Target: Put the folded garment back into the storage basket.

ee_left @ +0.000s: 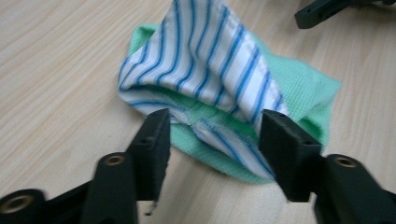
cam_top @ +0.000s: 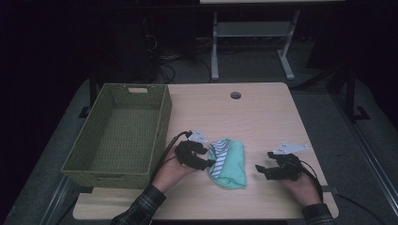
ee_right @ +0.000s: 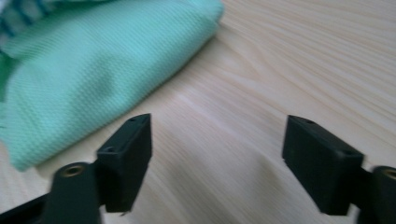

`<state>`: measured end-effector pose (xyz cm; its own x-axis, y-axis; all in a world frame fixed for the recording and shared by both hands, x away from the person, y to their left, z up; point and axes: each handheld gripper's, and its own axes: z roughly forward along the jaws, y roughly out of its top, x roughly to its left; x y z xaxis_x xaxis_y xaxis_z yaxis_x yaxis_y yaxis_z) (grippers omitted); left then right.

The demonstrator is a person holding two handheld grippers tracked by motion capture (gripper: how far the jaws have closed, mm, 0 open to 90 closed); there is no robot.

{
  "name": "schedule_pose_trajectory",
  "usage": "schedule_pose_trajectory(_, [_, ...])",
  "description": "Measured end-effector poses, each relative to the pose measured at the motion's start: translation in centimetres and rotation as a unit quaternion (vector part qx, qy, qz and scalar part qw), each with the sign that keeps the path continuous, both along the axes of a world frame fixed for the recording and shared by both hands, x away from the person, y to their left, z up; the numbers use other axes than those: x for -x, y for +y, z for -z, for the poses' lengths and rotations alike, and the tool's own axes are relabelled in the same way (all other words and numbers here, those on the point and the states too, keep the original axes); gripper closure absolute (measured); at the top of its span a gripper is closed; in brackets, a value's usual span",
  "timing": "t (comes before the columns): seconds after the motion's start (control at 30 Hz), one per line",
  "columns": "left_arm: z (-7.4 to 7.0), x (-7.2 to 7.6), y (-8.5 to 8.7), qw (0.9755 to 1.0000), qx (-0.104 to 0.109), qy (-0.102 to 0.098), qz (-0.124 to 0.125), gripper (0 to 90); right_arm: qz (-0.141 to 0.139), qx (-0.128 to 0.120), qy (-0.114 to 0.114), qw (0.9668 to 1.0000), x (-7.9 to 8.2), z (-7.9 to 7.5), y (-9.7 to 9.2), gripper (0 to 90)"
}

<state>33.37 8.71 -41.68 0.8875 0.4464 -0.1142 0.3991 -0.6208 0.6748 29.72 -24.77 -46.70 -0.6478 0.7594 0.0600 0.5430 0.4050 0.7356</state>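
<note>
Left gripper (ee_left: 212,140): jaws wide, nothing pinched, striped hem between them. Right gripper (ee_right: 217,158): wide, over bare table (ee_right: 289,60). Folded cloth (cam_top: 228,163) at lower centre of high view: soft, light, limp; likely best pinched at hem or corner. Basket (cam_top: 162,123) at left.

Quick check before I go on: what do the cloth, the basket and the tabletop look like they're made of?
Cloth: soft woven fabric, matte; green side shows a fine waffle texture, striped side stitched hems. Likely cotton or microfibre.
Basket: olive woven weave, perhaps plastic or paper cord; too small to tell.
Tabletop: light wood grain, smooth, probably laminate.
</note>
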Motion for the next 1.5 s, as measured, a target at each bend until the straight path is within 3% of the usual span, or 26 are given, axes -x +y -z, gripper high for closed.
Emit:
schedule_pose_trajectory(0.23, [-0.6, -0.1, -0.7, 0.9994, -0.019, -0.009, 0.026, 28.4, 0.022, 0.017, -0.001, 0.9996, -0.2, 0.5, -0.3, 3.2])
schedule_pose_trajectory(0.37, [-0.8, 0.1, -1.8, 0.9984, -0.034, -0.019, 0.042, 22.8, 0.025, 0.035, -0.003, 0.9991, -0.3, 0.9, -0.3, 2.4])
schedule_pose_trajectory(0.53, [-1.0, 0.2, -3.0, 0.9953, -0.061, -0.035, 0.066, 17.8, 0.02, 0.04, 0.001, 0.999, -0.5, 1.4, -0.2, 2.1])
schedule_pose_trajectory(0.63, [-1.1, 0.0, -3.7, 0.9918, -0.086, -0.043, 0.084, 16.4, 0.021, 0.036, 0.007, 0.9991, -0.5, 1.4, -0.3, 2.0])
schedule_pose_trajectory(0.77, [-1.1, -0.5, -4.4, 0.9912, -0.09, -0.046, 0.086, 16.3, 0.02, 0.024, 0.012, 0.9994, -0.6, 1.6, -0.6, 2.0])
schedule_pose_trajectory(0.9, [-1.2, -1.5, -4.3, 0.9921, -0.092, -0.049, 0.071, 16.5, 0.019, 0.024, 0.012, 0.9994, -0.6, 1.6, -0.6, 1.9])
schedule_pose_trajectory(0.97, [-1.0, -1.9, -4.2, 0.9926, -0.093, -0.044, 0.066, 16.6, 0.02, 0.024, 0.013, 0.9994, -0.6, 1.6, -0.6, 2.0])
schedule_pose_trajectory(1.07, [-0.3, -2.4, -4.1, 0.9914, -0.107, -0.035, 0.067, 16.6, 0.02, 0.024, 0.013, 0.9994, -0.6, 1.6, -0.6, 2.0])
schedule_pose_trajectory(1.23, [0.6, -2.4, -4.6, 0.9884, -0.118, -0.026, 0.093, 16.6, 0.019, 0.024, 0.013, 0.9995, -0.6, 1.6, -0.6, 2.0])
schedule_pose_trajectory(1.37, [1.4, -2.2, -5.3, 0.9829, -0.137, -0.028, 0.119, 16.5, 0.019, 0.024, 0.013, 0.9995, -0.6, 1.6, -0.6, 2.0])
schedule_pose_trajectory(1.5, [2.1, -2.3, -5.6, 0.98, -0.149, -0.025, 0.129, 16.5, 0.018, 0.024, 0.013, 0.9995, -0.6, 1.6, -0.6, 2.0])
